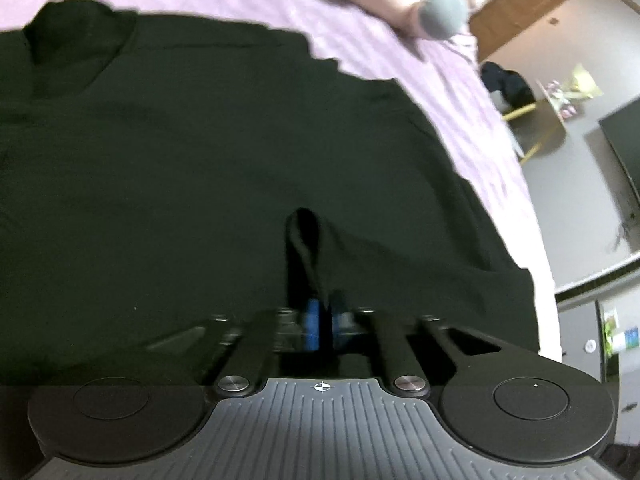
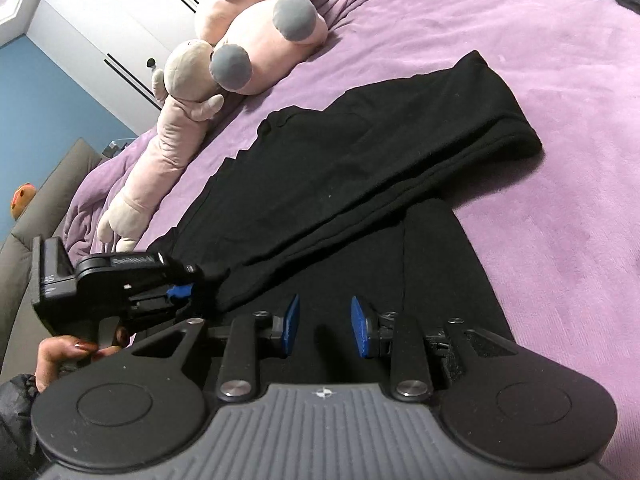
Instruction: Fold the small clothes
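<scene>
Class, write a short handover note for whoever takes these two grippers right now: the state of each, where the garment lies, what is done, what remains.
Left gripper: shut on a pinch of the black garment, at its near edge.
Right gripper: open, holding nothing, hovering over the garment's lower layer.
The garment lies on the purple bedspread, beside a plush toy.
Done: one part appears folded over the rest.
Left: finish the fold the left gripper is holding, then probably fold again and flatten.

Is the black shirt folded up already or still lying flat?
Partly folded. The black shirt has one side lapped over itself on the purple bed, and the left gripper pinches its edge.
</scene>
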